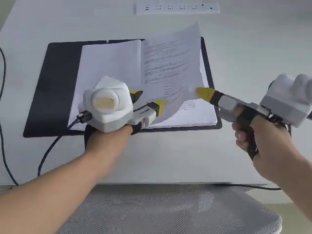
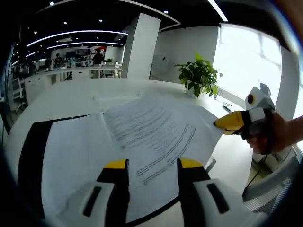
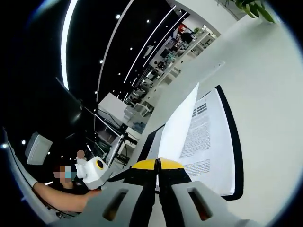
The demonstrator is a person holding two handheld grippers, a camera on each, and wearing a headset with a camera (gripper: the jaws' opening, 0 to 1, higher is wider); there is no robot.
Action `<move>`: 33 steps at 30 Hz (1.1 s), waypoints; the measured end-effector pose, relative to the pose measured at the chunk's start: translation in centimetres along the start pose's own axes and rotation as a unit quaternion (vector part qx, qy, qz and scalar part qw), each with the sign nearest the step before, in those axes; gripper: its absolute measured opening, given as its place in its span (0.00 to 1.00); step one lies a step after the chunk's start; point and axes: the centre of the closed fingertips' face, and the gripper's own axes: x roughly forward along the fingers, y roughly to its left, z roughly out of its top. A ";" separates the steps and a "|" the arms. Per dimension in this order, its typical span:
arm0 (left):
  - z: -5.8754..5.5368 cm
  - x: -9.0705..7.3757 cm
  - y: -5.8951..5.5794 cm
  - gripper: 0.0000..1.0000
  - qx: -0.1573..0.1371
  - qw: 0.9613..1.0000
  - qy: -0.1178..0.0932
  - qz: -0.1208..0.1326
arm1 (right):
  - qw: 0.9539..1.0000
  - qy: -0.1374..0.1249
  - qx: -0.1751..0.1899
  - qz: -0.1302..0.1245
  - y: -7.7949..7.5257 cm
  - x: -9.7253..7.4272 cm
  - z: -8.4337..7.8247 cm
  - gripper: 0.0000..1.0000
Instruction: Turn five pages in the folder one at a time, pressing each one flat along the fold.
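On the white workbench [image 1: 253,58] lay the black folder [image 1: 53,83], spread open near the middle of the surface. From its right-hand side one page [image 1: 170,63] stood lifted and curled toward the fold, so a turn seemed to be half made. That page's outer edge was clenched between the jaws of the right gripper [image 1: 204,94] (its own view showed the paper running straight into the closed tips). Over the folder's near edge hovered the left gripper [image 1: 147,99], jaws parted and grasping nothing. The next move would call for carrying the page leftward across the fold, releasing it, then pressing it flat along the crease.
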 end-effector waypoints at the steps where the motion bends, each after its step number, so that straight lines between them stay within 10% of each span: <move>1: 0.1 -0.4 0.4 0.39 0.000 1.000 0.001 0.002 | 1.000 0.000 -0.006 0.005 0.4 0.2 0.0 0.00; 18: 1.0 -10.4 7.6 0.40 -0.005 0.999 -0.004 0.038 | 0.994 0.038 -0.068 0.070 8.8 5.9 -1.8 0.00; 33: 0.3 -16.9 11.5 0.39 -0.019 0.998 -0.008 0.061 | 0.983 0.130 -0.110 0.064 12.1 13.4 -9.2 0.00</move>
